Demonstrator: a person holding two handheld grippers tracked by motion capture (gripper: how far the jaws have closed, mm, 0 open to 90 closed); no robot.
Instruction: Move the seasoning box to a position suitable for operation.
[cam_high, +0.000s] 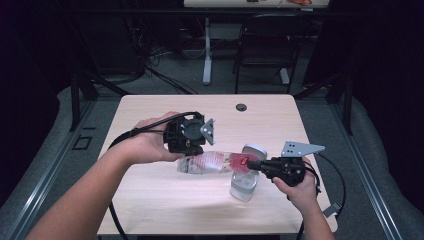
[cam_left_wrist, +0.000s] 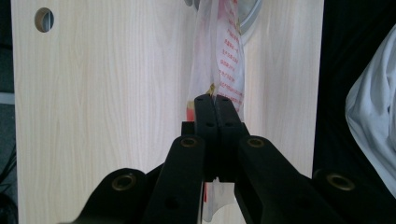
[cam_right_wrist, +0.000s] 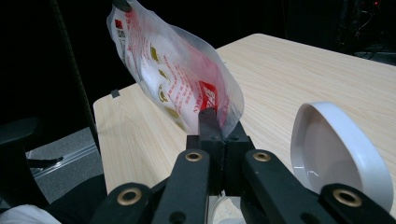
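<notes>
- The wooden surface has bare room along its far edge at 12 o'clock, where a small round hole sits, and along the near edge at 6 o'clock between the person's forearms.
- The work sits toward the 3 o'clock side of the surface; the right hand is close to that side edge, and a cable trails from it past the edge.
- Beyond the far edge stand a chair and a white desk leg on a grey floor, well apart from the work.
- A clear plastic bag with red print is held off the surface, stretched sideways between the two tools.
- The left gripper is clenched on the bag's 9 o'clock end; in the left gripper view its jaws are pressed together with the film pinched between them and the bag running away toward 12 o'clock.
- The right gripper is clenched on the bag's 3 o'clock end; in the right gripper view the bag rises from the closed jaws toward 11 o'clock.
- A white cup-like container stands on the surface just beneath the bag's right end, with a white lid just behind it at 12 o'clock; in the right gripper view a white rim sits at 3 o'clock of the jaws.
</notes>
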